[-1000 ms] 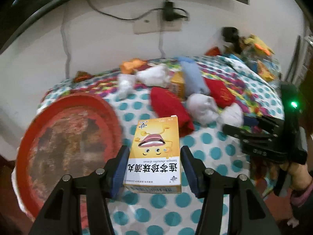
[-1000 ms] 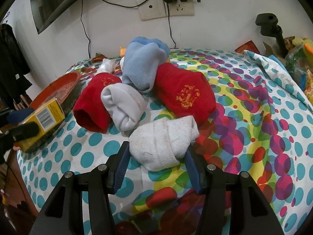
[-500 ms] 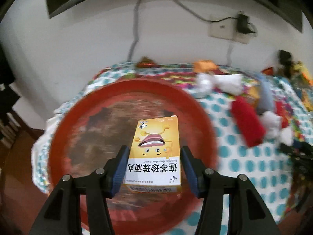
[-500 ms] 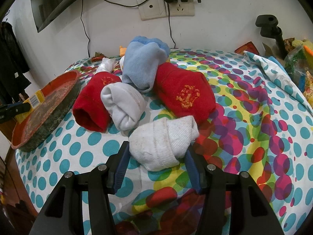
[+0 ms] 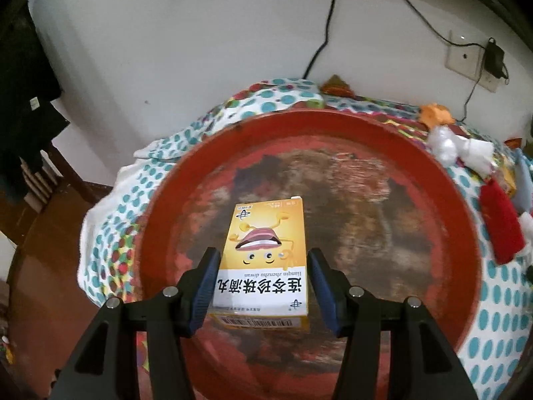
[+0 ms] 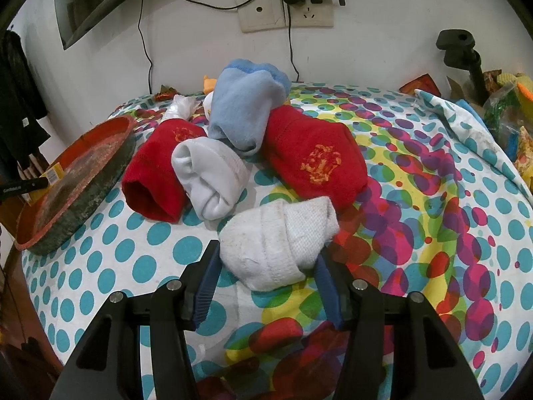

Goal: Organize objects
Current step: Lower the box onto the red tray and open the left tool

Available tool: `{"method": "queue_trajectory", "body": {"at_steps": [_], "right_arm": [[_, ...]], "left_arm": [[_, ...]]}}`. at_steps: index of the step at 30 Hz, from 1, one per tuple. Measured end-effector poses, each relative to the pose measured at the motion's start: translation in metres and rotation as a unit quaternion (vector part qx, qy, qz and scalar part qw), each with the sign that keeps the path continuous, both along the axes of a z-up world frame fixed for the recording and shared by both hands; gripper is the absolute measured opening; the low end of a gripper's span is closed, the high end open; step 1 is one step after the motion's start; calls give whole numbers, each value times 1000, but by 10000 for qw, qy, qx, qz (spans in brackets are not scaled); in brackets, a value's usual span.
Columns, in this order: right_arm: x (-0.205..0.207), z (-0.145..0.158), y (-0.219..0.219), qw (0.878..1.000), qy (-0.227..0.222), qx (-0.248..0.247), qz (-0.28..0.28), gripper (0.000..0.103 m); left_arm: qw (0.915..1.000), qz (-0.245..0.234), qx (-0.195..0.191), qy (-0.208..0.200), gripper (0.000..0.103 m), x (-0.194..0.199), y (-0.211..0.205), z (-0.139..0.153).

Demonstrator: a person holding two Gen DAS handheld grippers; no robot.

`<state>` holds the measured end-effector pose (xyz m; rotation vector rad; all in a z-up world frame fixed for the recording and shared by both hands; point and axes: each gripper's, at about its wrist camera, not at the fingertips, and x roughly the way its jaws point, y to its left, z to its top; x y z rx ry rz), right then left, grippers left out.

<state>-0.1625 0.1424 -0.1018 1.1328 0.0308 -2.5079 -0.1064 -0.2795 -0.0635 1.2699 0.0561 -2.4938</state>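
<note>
Left wrist: left gripper [image 5: 263, 286] holding yellow box [image 5: 266, 250], over red tray [image 5: 466, 233]

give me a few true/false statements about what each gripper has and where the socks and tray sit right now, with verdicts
1. The left gripper holds a yellow medicine box over the red tray. True.
2. The right gripper grips a red sock. False: its pads close on the white rolled sock.
3. The tray already holds several socks. False: only the box shows over it.
4. The blue sock lies against the red sock with the gold emblem. True.
5. The tablecloth is plain white. False: it has coloured dots.
</note>
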Motion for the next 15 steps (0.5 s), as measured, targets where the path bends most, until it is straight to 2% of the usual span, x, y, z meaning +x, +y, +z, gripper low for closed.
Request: {"method": "queue_trajectory", "body": {"at_steps": [12,15], "right_arm": [[1,0,-4,9999,25,145,3,52],[1,0,-5,9998,31,179,3,52]], "left_arm": [[9993,320,-75,-154,56,-1,-35,-16],[9991,398,9,-163,56,0,-41,-20]]}}
